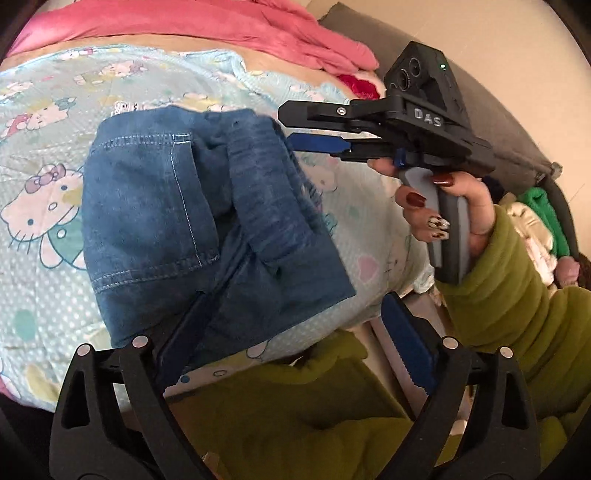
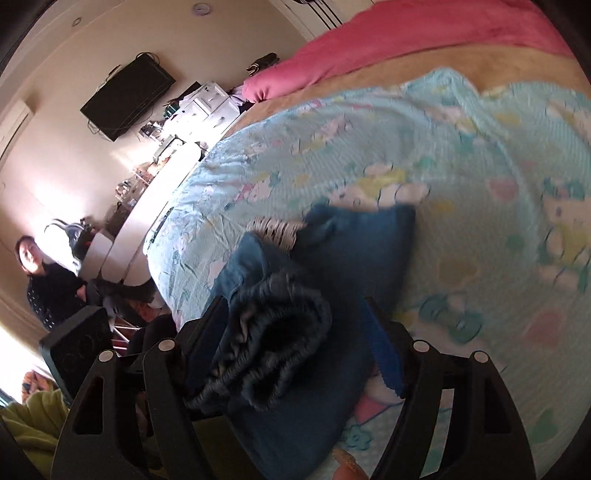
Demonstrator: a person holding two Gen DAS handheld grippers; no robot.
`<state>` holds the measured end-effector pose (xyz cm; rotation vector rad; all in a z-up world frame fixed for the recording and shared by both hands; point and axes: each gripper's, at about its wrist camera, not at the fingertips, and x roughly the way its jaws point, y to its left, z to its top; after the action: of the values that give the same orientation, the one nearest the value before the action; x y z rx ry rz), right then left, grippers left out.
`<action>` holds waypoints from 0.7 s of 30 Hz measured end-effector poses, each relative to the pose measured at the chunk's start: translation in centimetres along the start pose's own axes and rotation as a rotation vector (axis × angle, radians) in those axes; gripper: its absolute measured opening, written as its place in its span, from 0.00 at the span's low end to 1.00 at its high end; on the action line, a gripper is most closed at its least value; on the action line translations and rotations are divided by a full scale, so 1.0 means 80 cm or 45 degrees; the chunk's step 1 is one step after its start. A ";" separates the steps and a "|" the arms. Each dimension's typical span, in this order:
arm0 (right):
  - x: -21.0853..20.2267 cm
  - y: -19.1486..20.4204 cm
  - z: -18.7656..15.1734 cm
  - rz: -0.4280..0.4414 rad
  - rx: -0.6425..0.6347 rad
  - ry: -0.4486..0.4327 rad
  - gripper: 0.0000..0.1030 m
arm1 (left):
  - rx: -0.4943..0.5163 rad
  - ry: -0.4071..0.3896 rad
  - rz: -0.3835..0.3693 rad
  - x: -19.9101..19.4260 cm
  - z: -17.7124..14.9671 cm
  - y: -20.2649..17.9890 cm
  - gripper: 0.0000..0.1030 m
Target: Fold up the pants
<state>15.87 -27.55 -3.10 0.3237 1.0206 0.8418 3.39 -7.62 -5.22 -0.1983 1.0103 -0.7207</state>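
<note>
Olive ribbed sleeve (image 1: 517,280); dark-red nails, 1 apparently patterned; black gripper (image 1: 317,125), blue pads, "DAS" marking.

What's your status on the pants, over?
Left gripper open, one finger under pants edge. Right gripper open beside them, bunched denim between its fingers. Pants folded small on bedspread. Nothing in the way.

— Where does the left wrist view sit?
— Close above the folded pants (image 1: 207,229) on the bed (image 1: 44,155), looking toward the pink blanket (image 1: 221,26).
— And the right?
— Lower, right at the pants (image 2: 295,314), facing across the bed (image 2: 480,184); both share pants and blanket (image 2: 424,40).
</note>
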 end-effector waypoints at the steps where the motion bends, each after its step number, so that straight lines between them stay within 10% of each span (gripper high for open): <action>1: 0.006 0.001 -0.005 0.000 0.008 0.010 0.71 | 0.003 0.006 0.013 0.003 -0.001 0.000 0.84; 6: 0.024 -0.005 -0.017 -0.181 0.008 0.090 0.46 | 0.047 -0.004 0.034 0.001 -0.004 -0.004 0.85; 21: -0.073 0.118 -0.089 -0.236 -0.501 -0.151 0.65 | -0.164 -0.264 0.339 -0.101 0.045 0.072 0.91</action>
<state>3.97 -26.70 2.58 -0.0551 0.7417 0.8235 6.34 1.25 -0.31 -0.2399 0.8642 -0.3843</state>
